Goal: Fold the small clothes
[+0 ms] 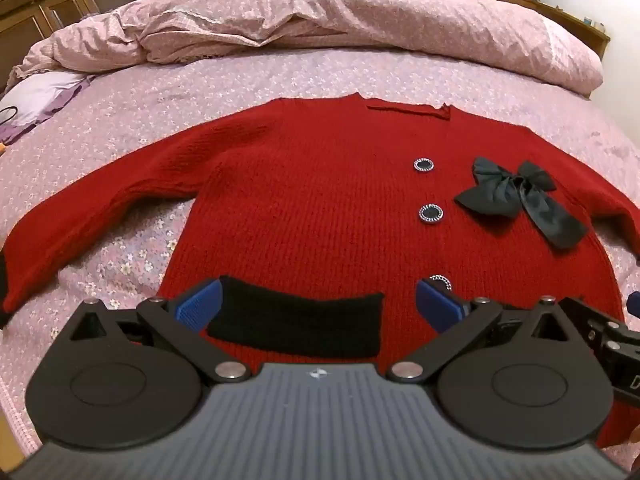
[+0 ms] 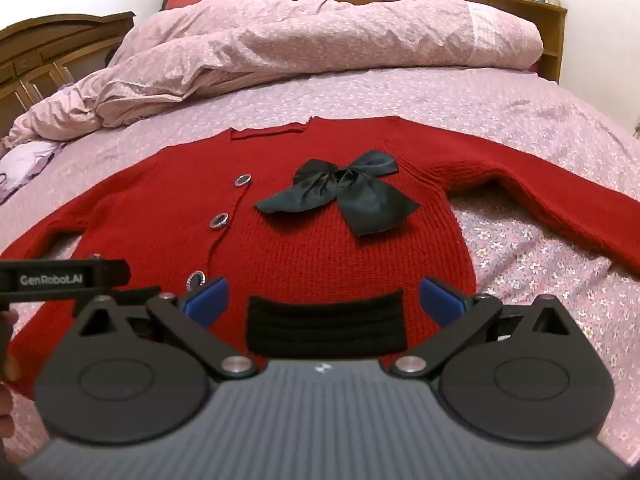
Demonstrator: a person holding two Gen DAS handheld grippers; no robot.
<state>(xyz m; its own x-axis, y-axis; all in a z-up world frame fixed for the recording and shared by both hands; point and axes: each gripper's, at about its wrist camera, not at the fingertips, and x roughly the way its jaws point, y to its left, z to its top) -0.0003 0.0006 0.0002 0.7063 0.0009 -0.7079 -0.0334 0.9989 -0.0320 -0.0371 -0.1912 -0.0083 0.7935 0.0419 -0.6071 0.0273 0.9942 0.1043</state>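
A small red knit cardigan [image 1: 312, 208] lies flat, front up, on the bed, sleeves spread to both sides; it also shows in the right wrist view [image 2: 320, 256]. It has a black bow [image 1: 520, 200] [image 2: 344, 196], round dark buttons [image 1: 431, 213] [image 2: 219, 221] and black pocket patches [image 1: 296, 326] [image 2: 326, 326] near the hem. My left gripper [image 1: 318, 306] is open and empty over the hem, its blue fingers either side of the left pocket patch. My right gripper [image 2: 324, 304] is open and empty over the right pocket patch.
The bed has a pink flowered sheet [image 1: 120, 128] [image 2: 520, 120]. A crumpled pink duvet [image 1: 320, 12] [image 2: 320, 36] is heaped at the far end. A purple cloth [image 1: 36, 100] lies at the far left. Wooden furniture [image 2: 40, 52] stands behind.
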